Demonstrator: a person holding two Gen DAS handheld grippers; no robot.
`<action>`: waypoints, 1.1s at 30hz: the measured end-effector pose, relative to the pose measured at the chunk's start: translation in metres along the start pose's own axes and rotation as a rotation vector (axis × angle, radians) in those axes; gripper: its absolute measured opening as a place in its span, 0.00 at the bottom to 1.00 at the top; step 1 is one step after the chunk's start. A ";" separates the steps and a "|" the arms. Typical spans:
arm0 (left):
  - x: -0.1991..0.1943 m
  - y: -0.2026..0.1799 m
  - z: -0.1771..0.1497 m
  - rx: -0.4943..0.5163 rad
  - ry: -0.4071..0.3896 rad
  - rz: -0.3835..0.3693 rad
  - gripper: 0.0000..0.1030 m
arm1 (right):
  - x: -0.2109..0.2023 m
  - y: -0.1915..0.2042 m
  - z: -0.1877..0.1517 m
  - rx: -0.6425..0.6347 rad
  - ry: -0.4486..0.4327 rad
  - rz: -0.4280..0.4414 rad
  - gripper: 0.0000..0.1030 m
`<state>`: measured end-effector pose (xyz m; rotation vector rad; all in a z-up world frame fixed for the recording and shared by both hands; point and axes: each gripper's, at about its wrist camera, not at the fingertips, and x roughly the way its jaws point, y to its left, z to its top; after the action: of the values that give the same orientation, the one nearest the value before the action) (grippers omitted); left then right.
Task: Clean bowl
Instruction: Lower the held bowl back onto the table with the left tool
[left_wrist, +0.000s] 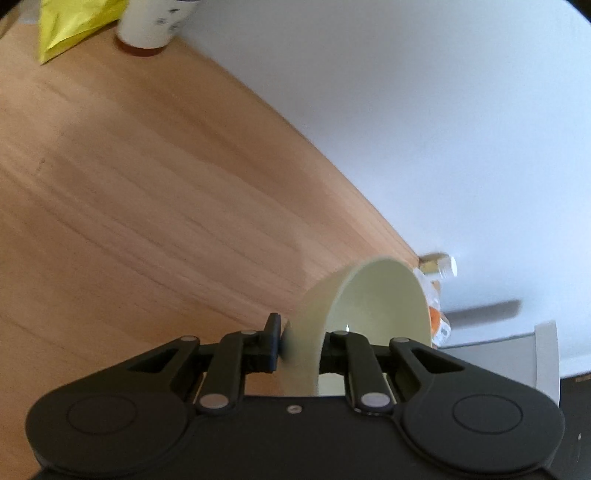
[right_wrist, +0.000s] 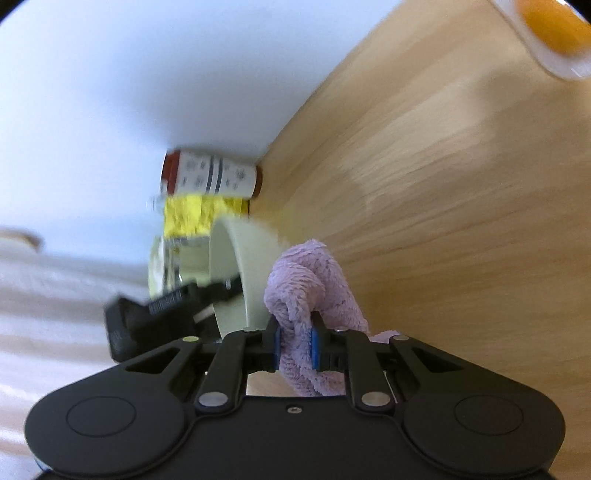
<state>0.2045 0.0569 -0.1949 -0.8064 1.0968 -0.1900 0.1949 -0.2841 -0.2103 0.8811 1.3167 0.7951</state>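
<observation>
**Gripping the bowl and the cloth above the wooden table**

Holding the pale green, smooth-walled bowl (left_wrist: 369, 314) by its rim, the left gripper (left_wrist: 301, 345) has its black fingers pinched together on the wall — one finger outside, the other inside the cavity. The bowl is tipped on its side, lifted over the light wooden tabletop (left_wrist: 129, 184), its opening facing right in the left wrist view.

The right gripper (right_wrist: 294, 349) has its blue-padded fingers clamped on a fluffy lilac cloth (right_wrist: 314, 288), which bulges out ahead of the pads and touches the bowl's outer wall (right_wrist: 251, 266). In that view the left gripper (right_wrist: 159, 314) shows as a black shape at the bowl's rim.

Far along the table, against the white wall (left_wrist: 406, 110), stand a white paper cup with a dark red base (left_wrist: 155, 22) and a crinkled yellow bag (left_wrist: 70, 26) just beside it. At the other end lies a clear plastic bottle with a white cap (left_wrist: 439, 266) — near it, clear packaging holding something orange (left_wrist: 436, 317), too blurred to make out further.
</observation>
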 end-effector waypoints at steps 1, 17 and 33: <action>0.000 -0.003 -0.001 0.012 -0.004 -0.004 0.13 | 0.004 0.009 -0.002 -0.054 0.017 -0.015 0.18; 0.008 -0.007 -0.004 -0.021 -0.038 0.033 0.13 | 0.049 0.063 -0.009 -0.329 0.103 -0.104 0.18; -0.002 0.006 -0.003 -0.054 -0.026 0.026 0.14 | 0.082 0.083 -0.017 -0.388 0.112 -0.136 0.15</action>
<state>0.1998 0.0604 -0.1981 -0.8406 1.0913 -0.1282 0.1858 -0.1719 -0.1754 0.4402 1.2477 0.9620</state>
